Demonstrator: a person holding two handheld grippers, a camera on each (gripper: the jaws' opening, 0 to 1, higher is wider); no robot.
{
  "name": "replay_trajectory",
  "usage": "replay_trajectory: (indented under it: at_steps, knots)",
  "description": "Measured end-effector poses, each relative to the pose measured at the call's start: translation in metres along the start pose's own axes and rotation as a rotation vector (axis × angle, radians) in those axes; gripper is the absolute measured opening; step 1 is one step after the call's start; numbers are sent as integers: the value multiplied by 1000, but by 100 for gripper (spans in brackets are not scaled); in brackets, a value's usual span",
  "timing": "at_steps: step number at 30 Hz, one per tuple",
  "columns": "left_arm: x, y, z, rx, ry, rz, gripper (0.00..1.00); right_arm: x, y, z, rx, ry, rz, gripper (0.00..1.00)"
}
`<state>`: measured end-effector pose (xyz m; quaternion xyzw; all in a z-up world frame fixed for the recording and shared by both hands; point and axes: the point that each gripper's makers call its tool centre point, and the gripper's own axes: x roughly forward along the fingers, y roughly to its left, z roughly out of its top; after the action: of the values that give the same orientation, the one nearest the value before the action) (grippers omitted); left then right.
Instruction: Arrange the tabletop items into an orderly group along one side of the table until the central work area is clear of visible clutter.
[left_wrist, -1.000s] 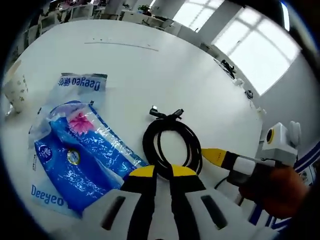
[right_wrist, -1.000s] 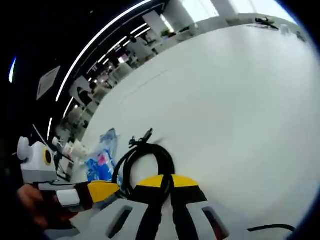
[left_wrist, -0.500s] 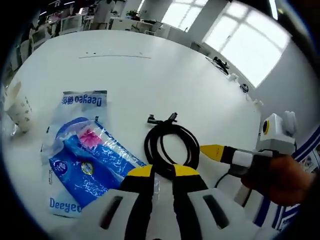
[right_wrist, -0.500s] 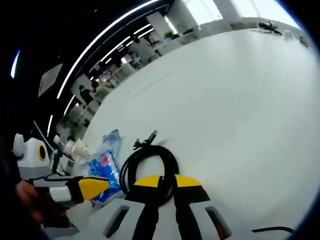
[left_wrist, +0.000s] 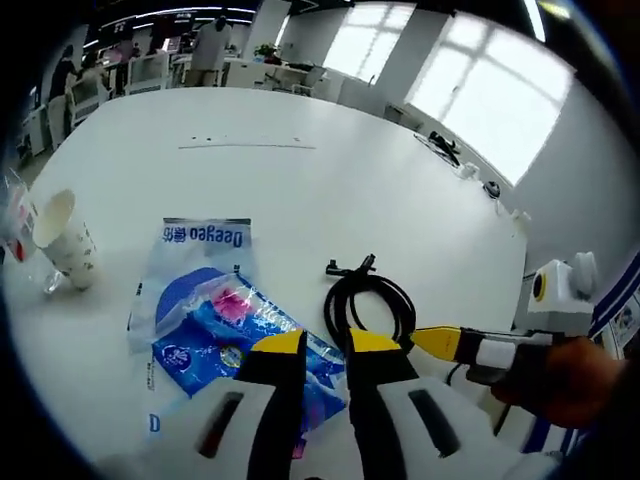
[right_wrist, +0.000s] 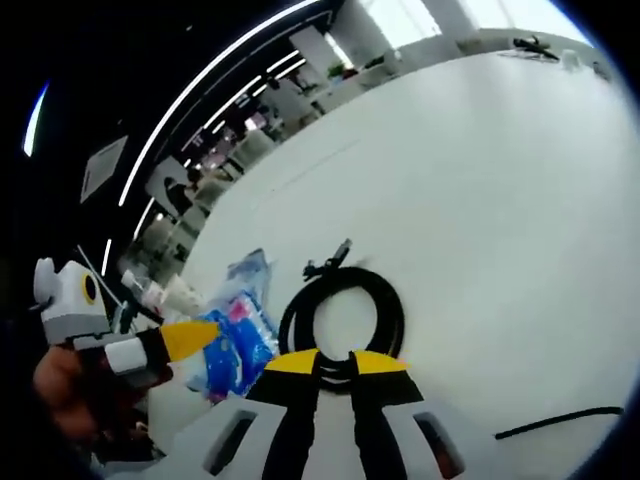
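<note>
Basically, a paper cup (left_wrist: 65, 240) stands at left of the left gripper view, contents unclear. Left gripper (left_wrist: 325, 343), jaws nearly together, hovers over a blue packet (left_wrist: 230, 330). Right gripper (right_wrist: 333, 360) is clenched on the coiled black cable (right_wrist: 345, 310) at lower centre.
</note>
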<state>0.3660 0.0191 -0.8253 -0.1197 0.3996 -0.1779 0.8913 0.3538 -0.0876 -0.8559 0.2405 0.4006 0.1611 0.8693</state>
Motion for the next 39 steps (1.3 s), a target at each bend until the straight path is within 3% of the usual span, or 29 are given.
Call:
replay_trajectory:
  at_steps: [7,17,20,24,28,34,39]
  knots:
    - [-12,22,1,27,-25,47,14,-2,24,-17,-7,12,28,11]
    - [-27,50,8,84,-60,103,23,-5,42,-38,6,61,79,24]
    - [-27,62,13,189,-49,124,28,-5,55,-48,7,90,133,32]
    - [-28,69,6,235,-23,79,31,-5,60,-57,19,120,168,38]
    - [-29,77,3,289,10,67,32,-4,65,-74,-62,186,199,40]
    - [-31,85,1,360,43,44,33,-4,76,-80,-99,223,230,43]
    - [-28,92,4,405,63,36,33,2,79,-76,12,206,230,44]
